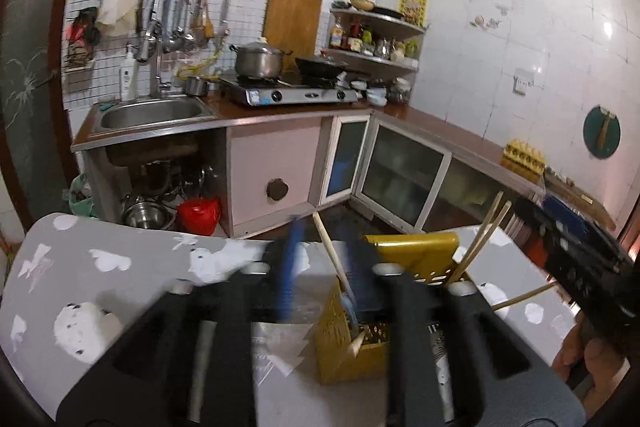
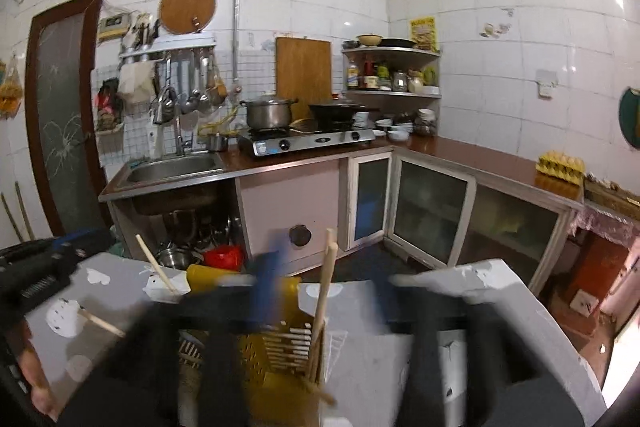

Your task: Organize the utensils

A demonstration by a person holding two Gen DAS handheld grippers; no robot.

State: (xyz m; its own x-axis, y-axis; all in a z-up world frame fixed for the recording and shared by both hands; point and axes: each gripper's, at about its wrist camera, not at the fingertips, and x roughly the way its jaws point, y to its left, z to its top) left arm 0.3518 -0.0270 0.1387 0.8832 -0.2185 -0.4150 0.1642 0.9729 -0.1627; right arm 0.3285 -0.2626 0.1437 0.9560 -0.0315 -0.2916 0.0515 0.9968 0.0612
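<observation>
A yellow slotted utensil holder (image 1: 352,343) stands on the grey patterned table (image 1: 120,267). Wooden chopsticks (image 1: 482,239) lean out of its right side and a wooden utensil (image 1: 330,251) out of its left. My left gripper (image 1: 320,287) hangs over the holder, blurred, with its blue-tipped fingers (image 1: 290,267) spread wide and nothing between them. In the right wrist view the holder (image 2: 280,339) lies below my right gripper (image 2: 324,291), also blurred and open, with chopsticks (image 2: 326,287) rising between its fingers untouched. A loose chopstick (image 2: 100,323) lies on the table at left.
The other gripper's black body (image 1: 576,243) sits at the right edge, and shows at left in the right wrist view (image 2: 36,271). Beyond the table are a sink (image 1: 152,113), a stove with pots (image 1: 288,93), cabinets (image 1: 404,179) and an egg tray (image 1: 524,157).
</observation>
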